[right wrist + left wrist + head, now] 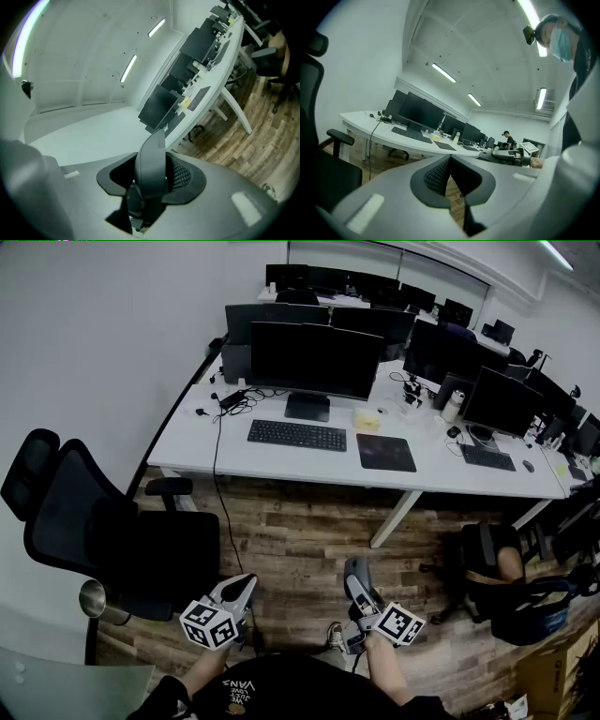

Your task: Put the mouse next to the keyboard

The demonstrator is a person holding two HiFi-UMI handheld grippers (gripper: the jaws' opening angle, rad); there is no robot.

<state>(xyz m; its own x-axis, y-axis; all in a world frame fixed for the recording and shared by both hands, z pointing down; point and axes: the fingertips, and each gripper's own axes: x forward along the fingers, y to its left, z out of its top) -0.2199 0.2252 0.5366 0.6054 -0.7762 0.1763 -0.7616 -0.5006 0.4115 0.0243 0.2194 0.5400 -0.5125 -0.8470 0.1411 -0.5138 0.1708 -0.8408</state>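
A dark grey mouse (151,159) stands upright between the jaws of my right gripper (154,185), which is shut on it. In the head view this gripper (359,589) hangs low over the wooden floor with the mouse (355,569) sticking out of its tip, well short of the desk. The black keyboard (296,434) lies on the white desk (187,442) in front of a monitor (314,360). My left gripper (244,587) is held low beside the right one. Its jaws (450,171) are shut with nothing in them. The keyboard (411,134) shows far ahead.
A dark mouse pad (385,452) lies right of the keyboard. A black office chair (103,531) stands at the left between me and the desk, another chair (511,587) at the right. Cables (217,465) hang off the desk's front. More monitors fill the desk behind.
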